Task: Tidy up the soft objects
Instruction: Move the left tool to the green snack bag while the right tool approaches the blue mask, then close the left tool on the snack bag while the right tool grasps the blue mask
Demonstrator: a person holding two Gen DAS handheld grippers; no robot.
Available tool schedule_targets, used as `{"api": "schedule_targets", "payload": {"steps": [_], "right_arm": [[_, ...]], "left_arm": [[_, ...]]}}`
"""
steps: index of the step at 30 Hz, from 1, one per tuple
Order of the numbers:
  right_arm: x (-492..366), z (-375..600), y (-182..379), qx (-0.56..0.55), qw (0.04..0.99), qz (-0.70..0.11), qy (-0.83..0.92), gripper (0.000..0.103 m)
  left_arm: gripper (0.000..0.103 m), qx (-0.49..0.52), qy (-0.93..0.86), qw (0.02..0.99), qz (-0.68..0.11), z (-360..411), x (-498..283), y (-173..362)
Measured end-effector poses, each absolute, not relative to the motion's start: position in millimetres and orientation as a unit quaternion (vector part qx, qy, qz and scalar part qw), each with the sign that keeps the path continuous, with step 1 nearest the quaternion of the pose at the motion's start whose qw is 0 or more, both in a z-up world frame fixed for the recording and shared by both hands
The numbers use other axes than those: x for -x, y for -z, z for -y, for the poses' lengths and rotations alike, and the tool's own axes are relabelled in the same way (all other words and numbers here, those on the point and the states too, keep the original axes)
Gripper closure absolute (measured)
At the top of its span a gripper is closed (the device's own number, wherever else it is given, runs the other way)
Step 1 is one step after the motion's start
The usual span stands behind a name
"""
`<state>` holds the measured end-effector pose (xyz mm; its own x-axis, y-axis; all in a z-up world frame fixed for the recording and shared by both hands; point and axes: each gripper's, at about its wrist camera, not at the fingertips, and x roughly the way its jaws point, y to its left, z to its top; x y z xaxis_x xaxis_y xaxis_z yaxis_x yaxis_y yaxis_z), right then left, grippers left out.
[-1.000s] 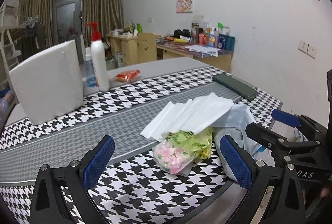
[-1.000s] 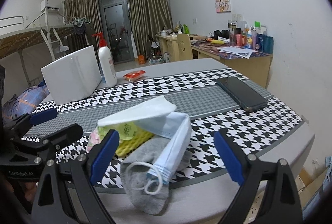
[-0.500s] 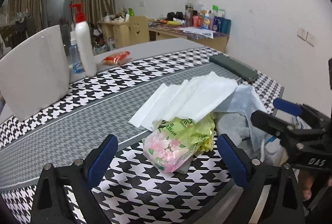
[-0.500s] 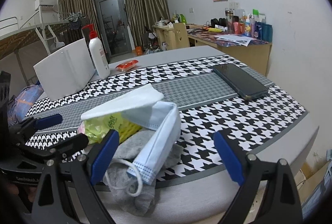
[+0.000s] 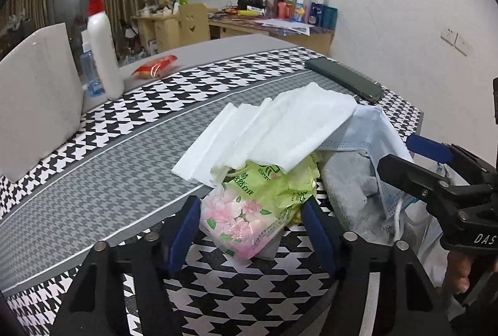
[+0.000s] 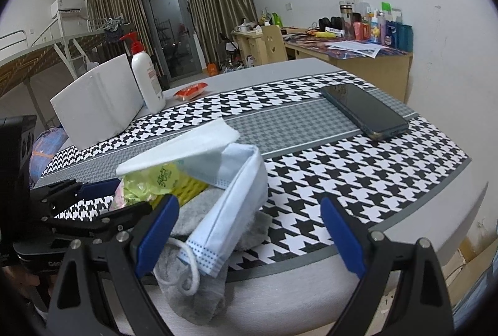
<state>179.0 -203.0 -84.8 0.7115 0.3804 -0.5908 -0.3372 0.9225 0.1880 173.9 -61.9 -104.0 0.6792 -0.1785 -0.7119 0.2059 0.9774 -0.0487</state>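
Left gripper (image 5: 250,227) pads flanking floral pink-green plastic tissue pack (image 5: 246,217), contact unclear; right gripper (image 6: 249,233) spread wide at 3 o'clock.
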Motion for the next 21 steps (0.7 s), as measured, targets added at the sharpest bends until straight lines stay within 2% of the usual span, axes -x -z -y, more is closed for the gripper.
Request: {"api": "schedule_targets", "payload": {"steps": [4, 8, 11, 17, 19, 21], "right_arm": [[-180, 205, 86, -0.035, 0.923, -0.329, -0.195, 0.01], [-182, 207, 86, -0.037, 0.924, -0.33, -0.191, 0.011], [-183, 207, 86, -0.036, 0.923, -0.332, -0.191, 0.016], [-186, 205, 86, -0.036, 0.92, -0.339, -0.193, 0.029], [-187, 203, 87, -0.033, 0.917, -0.345, -0.196, 0.042], [-187, 201, 89, -0.031, 0.916, -0.35, -0.195, 0.047]], "left_arm": [[0.055, -0.011, 0.112, 0.916, -0.385, 60, -173, 103], [0.058, -0.004, 0.118, 0.918, -0.38, 57, -171, 100], [0.059, 0.003, 0.123, 0.921, -0.368, 55, -165, 94], [0.059, 0.0, 0.128, 0.927, -0.353, 54, -153, 86], [0.059, -0.002, 0.129, 0.928, -0.35, 54, -149, 84], [0.059, -0.001, 0.133, 0.928, -0.347, 54, -146, 83]]}}
